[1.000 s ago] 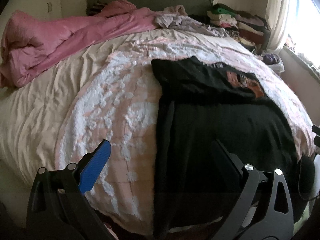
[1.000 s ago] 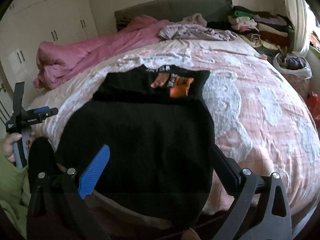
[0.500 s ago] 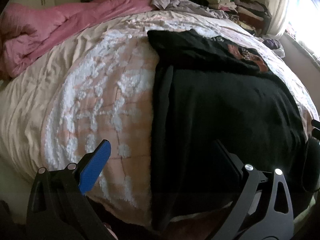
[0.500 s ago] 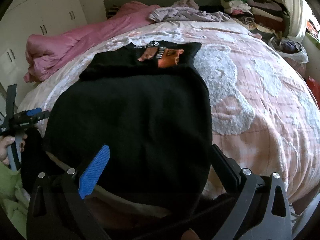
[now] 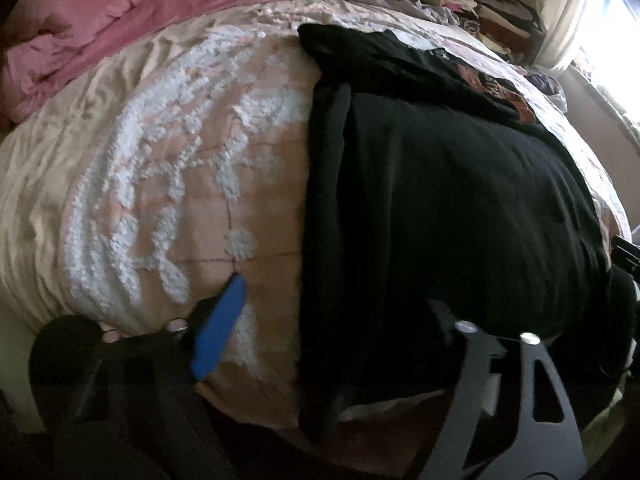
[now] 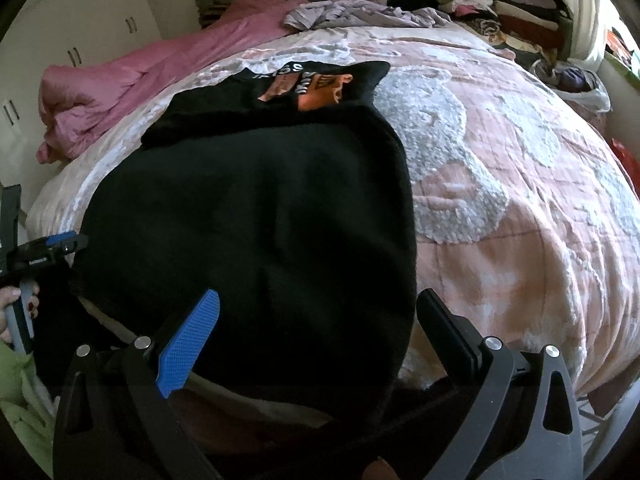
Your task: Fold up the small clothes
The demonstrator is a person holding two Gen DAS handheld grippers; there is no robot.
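Note:
A black garment [image 5: 440, 180] [image 6: 260, 200] lies flat on the pink-and-white bedspread [image 5: 180, 160] [image 6: 500, 220], its near hem hanging over the bed's front edge. Beyond it lies a black T-shirt with an orange print [image 5: 400, 60] [image 6: 304, 84]. My left gripper [image 5: 332, 316] hovers low over the garment's near left corner. Its jaws are closing; the garment's left edge lies between them, and the blue pad [image 5: 220, 328] is still over bare bedspread. My right gripper [image 6: 316, 320] stands open astride the near right corner without pressing the cloth.
A crumpled pink duvet [image 6: 132, 80] fills the far left of the bed. Lilac clothes [image 6: 352, 14] lie by the headboard. Stacked folded clothes [image 6: 500, 4] and a white bag [image 6: 576, 80] sit at the far right. White wardrobe doors [image 6: 80, 32] stand at the left.
Both grippers have sunk towards the near hem of the black garment, which now fills more of each view. The left gripper's blue pad has swung inward; the right's jaws are unchanged.

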